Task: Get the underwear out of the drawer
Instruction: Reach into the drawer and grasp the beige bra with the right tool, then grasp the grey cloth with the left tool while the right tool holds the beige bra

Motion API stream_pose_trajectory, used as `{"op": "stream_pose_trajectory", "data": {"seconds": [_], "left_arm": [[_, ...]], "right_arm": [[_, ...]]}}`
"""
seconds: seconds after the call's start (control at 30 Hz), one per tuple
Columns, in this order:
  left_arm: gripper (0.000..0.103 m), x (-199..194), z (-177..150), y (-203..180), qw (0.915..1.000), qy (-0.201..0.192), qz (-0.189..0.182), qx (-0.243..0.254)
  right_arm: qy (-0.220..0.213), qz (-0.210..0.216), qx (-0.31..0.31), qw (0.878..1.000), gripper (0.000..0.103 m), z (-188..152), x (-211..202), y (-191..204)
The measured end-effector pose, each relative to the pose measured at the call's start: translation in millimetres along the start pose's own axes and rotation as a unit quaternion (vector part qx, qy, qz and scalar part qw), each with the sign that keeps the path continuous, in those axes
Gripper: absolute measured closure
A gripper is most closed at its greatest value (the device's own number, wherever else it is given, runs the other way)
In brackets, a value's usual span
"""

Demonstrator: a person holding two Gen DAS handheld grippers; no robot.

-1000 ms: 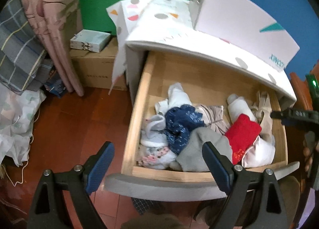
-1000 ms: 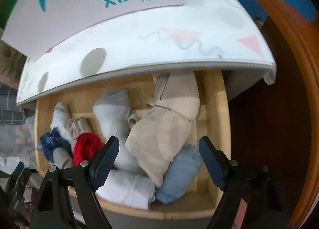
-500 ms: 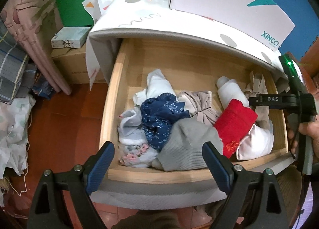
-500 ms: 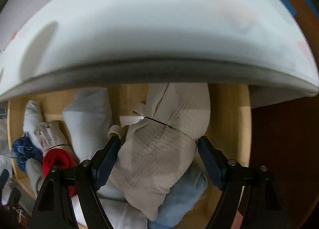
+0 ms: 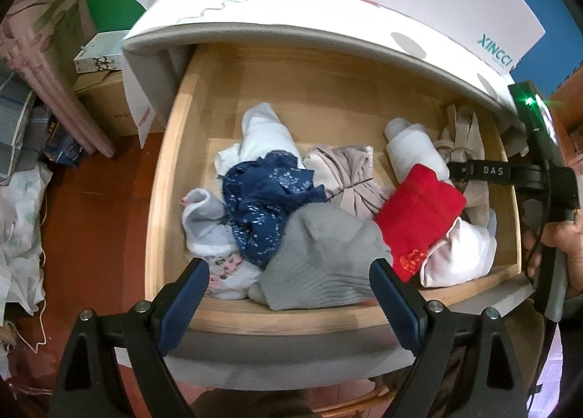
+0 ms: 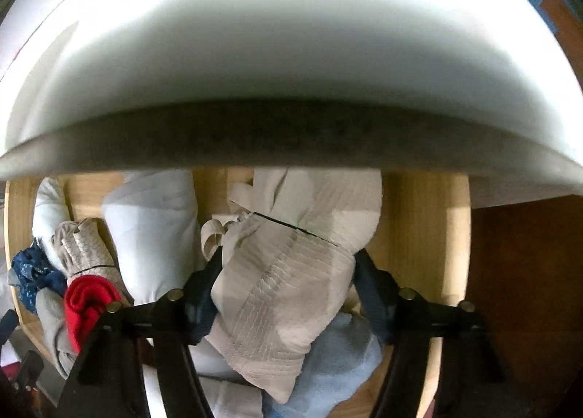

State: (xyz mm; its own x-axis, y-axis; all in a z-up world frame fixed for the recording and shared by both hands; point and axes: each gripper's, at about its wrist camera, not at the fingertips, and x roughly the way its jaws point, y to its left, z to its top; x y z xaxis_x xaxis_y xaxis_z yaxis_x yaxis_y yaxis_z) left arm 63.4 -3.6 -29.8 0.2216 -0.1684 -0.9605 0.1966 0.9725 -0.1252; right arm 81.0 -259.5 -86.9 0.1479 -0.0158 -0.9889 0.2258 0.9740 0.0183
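Right gripper (image 6: 284,287) set around the beige underwear (image 6: 288,272) near the right edge of the drawer (image 5: 160,199), jaws on both sides, not yet clearly pinching. Left gripper (image 5: 289,290) open, empty, above the drawer's front edge over the grey garment (image 5: 320,257). Risk: catching only the loose strap or a fold, so the bundle unrolls or drags the light blue piece (image 6: 339,356) along. Drawer back hidden under the white cabinet top (image 6: 291,72); pad contact hard to tell.

Even indoor light in the left wrist view; fisheye bends the edges, corners vignetted black. Right wrist view: cabinet top (image 6: 291,35) blown out, blurred, upper frame.
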Motion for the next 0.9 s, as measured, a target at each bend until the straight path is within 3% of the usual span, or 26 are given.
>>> {"op": "stream_pose_trajectory", "data": {"seconds": [0.13, 0.6, 0.73, 0.9], "left_arm": [[0.011, 1.4, 2.9, -8.5, 1.0000, 0.006, -0.003, 0.005], [0.011, 27.2, 18.8, -25.9, 0.9990, 0.043, 0.006, -0.008], [0.011, 36.6, 19.3, -27.7, 0.9985, 0.050, 0.016, -0.013], [0.011, 46.2, 17.4, -32.4, 0.9978, 0.059, 0.024, -0.017]], "right_arm": [[-0.007, 0.006, -0.005, 1.000, 0.051, -8.5, -10.1, -6.8], [-0.004, 0.048, -0.031, 0.998, 0.052, -40.6, -69.4, -34.7], [-0.002, 0.043, -0.043, 0.998, 0.053, -63.4, -69.4, -38.0], [-0.001, 0.038, -0.031, 0.999, 0.053, -62.5, -64.4, -24.6]]}}
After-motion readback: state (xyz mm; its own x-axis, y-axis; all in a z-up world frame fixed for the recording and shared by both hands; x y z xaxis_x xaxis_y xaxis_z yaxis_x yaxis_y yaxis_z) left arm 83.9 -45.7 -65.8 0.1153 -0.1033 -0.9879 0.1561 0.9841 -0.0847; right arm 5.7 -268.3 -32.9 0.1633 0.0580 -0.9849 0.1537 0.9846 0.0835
